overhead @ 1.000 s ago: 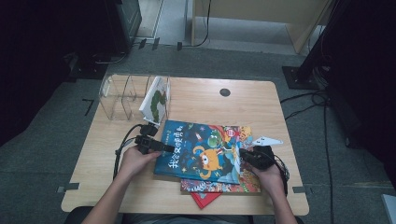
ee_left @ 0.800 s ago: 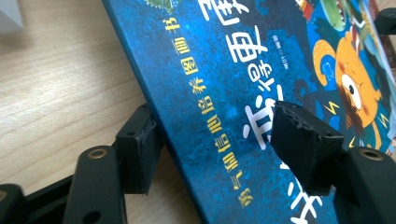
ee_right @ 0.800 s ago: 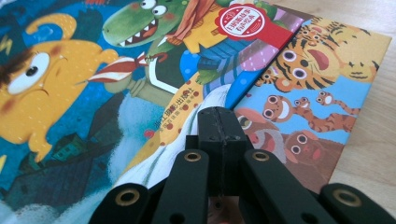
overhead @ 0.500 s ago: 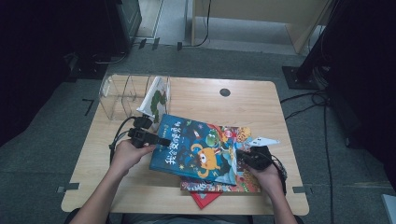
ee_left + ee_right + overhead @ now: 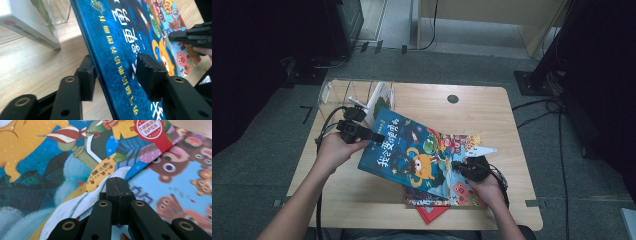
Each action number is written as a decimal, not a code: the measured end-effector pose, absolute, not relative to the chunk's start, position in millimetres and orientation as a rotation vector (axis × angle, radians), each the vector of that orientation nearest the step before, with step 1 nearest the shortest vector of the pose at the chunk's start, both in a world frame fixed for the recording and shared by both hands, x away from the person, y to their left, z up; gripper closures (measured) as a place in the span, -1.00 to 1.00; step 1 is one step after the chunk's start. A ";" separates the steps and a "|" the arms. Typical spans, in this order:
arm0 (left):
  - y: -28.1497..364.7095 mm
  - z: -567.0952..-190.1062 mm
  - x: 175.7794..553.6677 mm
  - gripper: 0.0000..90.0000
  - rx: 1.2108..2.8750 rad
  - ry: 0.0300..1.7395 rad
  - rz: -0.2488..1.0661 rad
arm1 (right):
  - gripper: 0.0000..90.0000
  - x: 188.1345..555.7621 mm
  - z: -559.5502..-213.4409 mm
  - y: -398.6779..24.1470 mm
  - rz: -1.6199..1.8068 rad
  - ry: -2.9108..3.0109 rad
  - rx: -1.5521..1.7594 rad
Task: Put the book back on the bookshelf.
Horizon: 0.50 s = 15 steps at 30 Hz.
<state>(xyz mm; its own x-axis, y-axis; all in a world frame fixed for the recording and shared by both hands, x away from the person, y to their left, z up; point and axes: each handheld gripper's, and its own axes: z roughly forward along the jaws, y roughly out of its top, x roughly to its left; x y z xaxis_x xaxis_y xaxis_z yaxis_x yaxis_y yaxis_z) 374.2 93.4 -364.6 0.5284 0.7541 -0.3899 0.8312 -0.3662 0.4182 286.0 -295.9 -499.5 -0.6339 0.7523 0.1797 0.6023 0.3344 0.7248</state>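
Note:
My left gripper (image 5: pixel 373 135) holds the left edge of a blue picture book (image 5: pixel 412 150) and keeps that side lifted off the table, so the book slopes down to the right. In the left gripper view its jaws (image 5: pixel 117 72) have just been closing; one pad is under the blue book (image 5: pixel 120 37), the other presses on the cover. My right gripper (image 5: pixel 460 167) is shut, its tips (image 5: pixel 117 183) resting at the low right edge of the blue book (image 5: pixel 37 157), over a cartoon-bear book (image 5: pixel 180 170).
A stack of picture books (image 5: pixel 462 192) lies flat under the blue one, with a red book (image 5: pixel 432 212) poking out at the front. A clear acrylic book rack (image 5: pixel 347 92) at the back left holds a leaning white book (image 5: pixel 379 100). The table edge runs close in front.
The left gripper has risen with the blue book's left edge, tipping the book up from nearly flat. The right gripper has slid a little to the left along the books.

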 end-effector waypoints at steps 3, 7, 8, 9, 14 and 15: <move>95.6 -351.0 375.8 0.28 2.179 1.277 -0.198 | 1.00 288.3 -499.9 -288.9 1.200 2.424 1.221; 93.2 -335.5 379.3 0.32 2.205 1.297 -0.209 | 1.00 289.6 -500.4 -279.9 1.215 2.439 1.198; 92.5 -331.7 379.9 0.34 2.210 1.294 -0.212 | 1.00 290.3 -500.7 -278.0 1.221 2.445 1.184; 91.8 -328.4 380.7 0.35 2.211 1.293 -0.222 | 1.00 291.1 -500.3 -275.9 1.216 2.453 1.181; 84.6 -317.0 382.9 0.41 2.222 1.280 -0.301 | 1.00 294.8 -499.4 -264.8 1.233 2.481 1.135; 82.1 -315.7 383.5 0.43 2.232 1.273 -0.321 | 1.00 295.4 -499.3 -262.1 1.236 2.488 1.127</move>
<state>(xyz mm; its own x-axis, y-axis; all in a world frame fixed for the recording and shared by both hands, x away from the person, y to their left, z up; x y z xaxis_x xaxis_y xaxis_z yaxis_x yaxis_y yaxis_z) 383.5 82.1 -315.7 0.5240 0.7194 -0.4559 0.8496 -0.4037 0.3394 295.4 -262.1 -499.3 -0.7086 0.6797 0.1893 0.5617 0.3809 0.7345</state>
